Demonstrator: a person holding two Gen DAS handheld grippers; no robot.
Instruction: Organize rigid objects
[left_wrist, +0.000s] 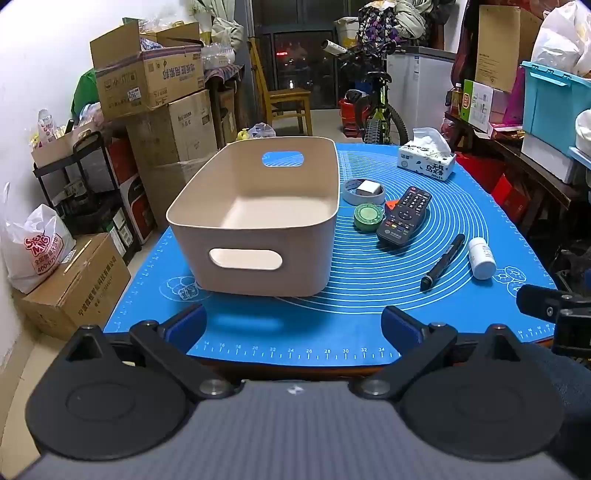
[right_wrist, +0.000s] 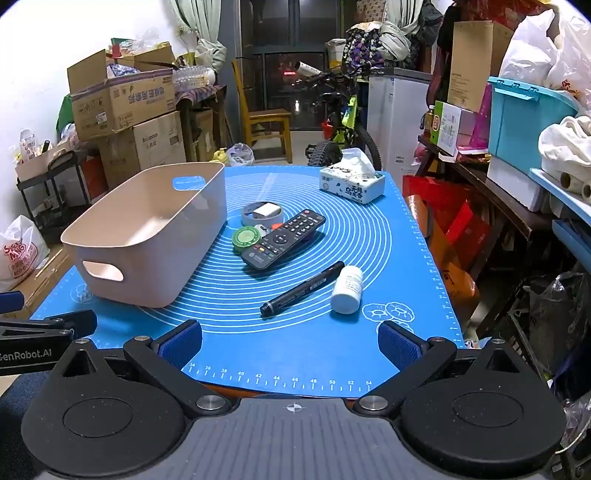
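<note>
An empty beige bin (left_wrist: 255, 218) (right_wrist: 151, 236) with handle cutouts stands on the blue mat (left_wrist: 295, 332) (right_wrist: 295, 347). Right of it lie a black remote (left_wrist: 404, 216) (right_wrist: 284, 238), a green round tin (left_wrist: 368, 217) (right_wrist: 246, 238), a grey round dish (left_wrist: 351, 195) (right_wrist: 248, 218) holding a white block, a black marker (left_wrist: 443, 262) (right_wrist: 303, 288) and a white bottle (left_wrist: 481, 257) (right_wrist: 347, 290) on its side. My left gripper (left_wrist: 293, 326) hangs open over the mat's near edge, in front of the bin. My right gripper (right_wrist: 290, 341) is open too, just short of the marker.
A tissue box (left_wrist: 426, 158) (right_wrist: 352, 182) sits at the mat's far right. Cardboard boxes (left_wrist: 147, 77) are stacked to the left, with a chair (left_wrist: 282, 98) and a bicycle (left_wrist: 376, 110) behind the table. Crowded shelves (right_wrist: 517, 155) run along the right side.
</note>
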